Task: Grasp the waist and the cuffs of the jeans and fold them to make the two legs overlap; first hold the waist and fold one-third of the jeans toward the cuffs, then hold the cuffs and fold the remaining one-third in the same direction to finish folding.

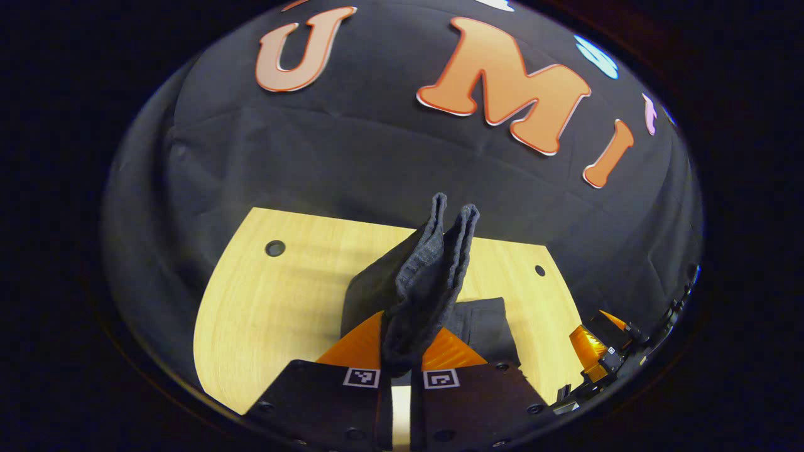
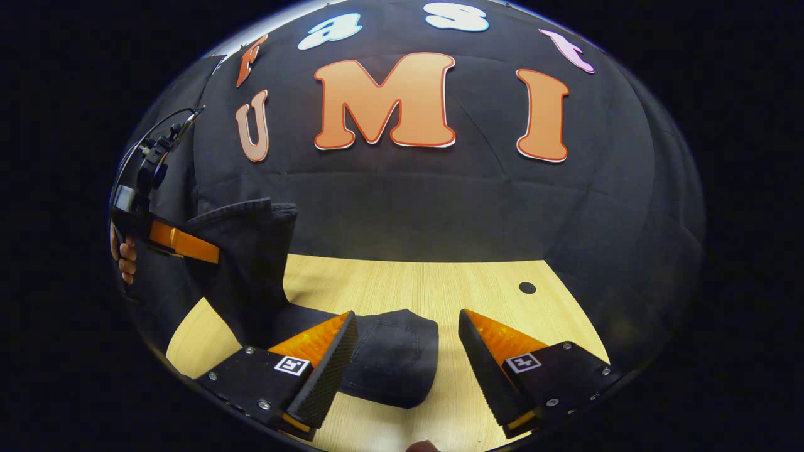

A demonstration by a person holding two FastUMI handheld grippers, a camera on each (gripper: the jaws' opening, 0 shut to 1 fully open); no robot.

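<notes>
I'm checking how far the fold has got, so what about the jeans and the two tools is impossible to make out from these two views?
- Left gripper view: the left tool is clamped on the jeans; the lifted fabric hides the rest on the table.
- Right gripper view: the open right tool hovers above the jeans' lying part, whose near end is partly hidden by its left finger.
- Whether waist or cuffs are being held: cannot tell.

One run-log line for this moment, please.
left gripper: shut on jeans, lifted | right gripper: jaws open, above jeans on table | fold: unfinished
</notes>
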